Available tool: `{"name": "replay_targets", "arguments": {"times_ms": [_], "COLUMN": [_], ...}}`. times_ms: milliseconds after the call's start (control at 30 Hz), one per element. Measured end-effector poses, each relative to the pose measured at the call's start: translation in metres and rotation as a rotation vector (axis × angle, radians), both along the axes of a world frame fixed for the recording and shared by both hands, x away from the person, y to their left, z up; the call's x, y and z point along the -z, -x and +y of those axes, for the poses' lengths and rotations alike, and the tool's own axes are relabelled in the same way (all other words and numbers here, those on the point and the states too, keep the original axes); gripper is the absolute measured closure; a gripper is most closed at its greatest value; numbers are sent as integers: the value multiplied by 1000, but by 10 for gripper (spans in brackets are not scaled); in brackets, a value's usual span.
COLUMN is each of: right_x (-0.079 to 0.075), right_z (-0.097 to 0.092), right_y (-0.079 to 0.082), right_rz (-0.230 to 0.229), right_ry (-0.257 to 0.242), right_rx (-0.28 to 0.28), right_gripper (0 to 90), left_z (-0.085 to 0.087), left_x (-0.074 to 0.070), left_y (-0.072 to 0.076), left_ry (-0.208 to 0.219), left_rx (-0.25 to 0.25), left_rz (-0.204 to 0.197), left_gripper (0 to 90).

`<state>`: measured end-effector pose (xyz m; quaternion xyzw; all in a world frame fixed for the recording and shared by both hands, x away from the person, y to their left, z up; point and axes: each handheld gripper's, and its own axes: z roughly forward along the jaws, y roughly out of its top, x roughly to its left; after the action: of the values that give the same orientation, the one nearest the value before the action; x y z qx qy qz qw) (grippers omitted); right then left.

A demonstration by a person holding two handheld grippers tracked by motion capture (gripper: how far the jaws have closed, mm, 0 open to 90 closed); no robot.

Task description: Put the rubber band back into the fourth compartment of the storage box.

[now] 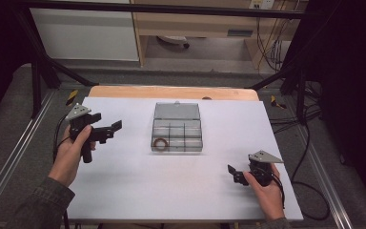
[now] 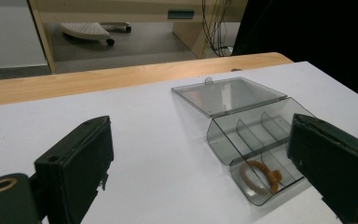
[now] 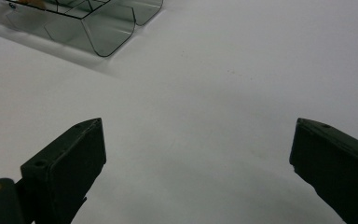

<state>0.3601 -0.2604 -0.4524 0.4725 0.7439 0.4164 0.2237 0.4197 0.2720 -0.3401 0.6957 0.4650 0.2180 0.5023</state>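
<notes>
A clear grey compartment box point(image 1: 177, 134) lies in the middle of the white table with its lid point(image 1: 177, 111) flipped open toward the far side. A brown ring point(image 1: 160, 144) rests in its near-left compartment, and the ring point(image 2: 260, 175) also shows in the left gripper view inside the box point(image 2: 256, 140). My left gripper point(image 1: 110, 130) is held above the table to the left of the box, open and empty, pointing toward it. My right gripper point(image 1: 233, 174) sits low near the front right, open and empty, with a box corner point(image 3: 93, 23) at top left.
The white sheet point(image 1: 138, 181) covers the table, with a wooden strip point(image 1: 171, 92) along the far edge. Cables point(image 1: 310, 157) trail off the right side. A wheeled base point(image 2: 86, 31) and cabinet stand on the floor beyond.
</notes>
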Motion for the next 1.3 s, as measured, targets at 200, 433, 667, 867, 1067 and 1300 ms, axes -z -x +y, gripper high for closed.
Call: {"name": "replay_targets", "arguments": {"times_ms": [200,433,667,867,1067,1300], "right_x": [0,0,0,0,0,0], "right_z": [0,0,0,0,0,0], "right_y": [0,0,0,0,0,0], "right_rz": [-2,2,0,1,2,2], "right_ry": [7,7,7,9,7,14], "right_rx": [-2,0,3,3,9,7], "right_gripper": [39,39,39,39,40,40], "left_z": [5,10,14,18,23,30], "left_x": [1,5,7,11,12,13], "left_y": [6,15,22,29,33,38], "left_ry": [2,2,-2,-6,-5,-8], "left_rx": [3,5,11,12,6,-5], "left_rz": [3,11,12,13,13,13], "left_gripper": [66,66,66,66,67,68]}}
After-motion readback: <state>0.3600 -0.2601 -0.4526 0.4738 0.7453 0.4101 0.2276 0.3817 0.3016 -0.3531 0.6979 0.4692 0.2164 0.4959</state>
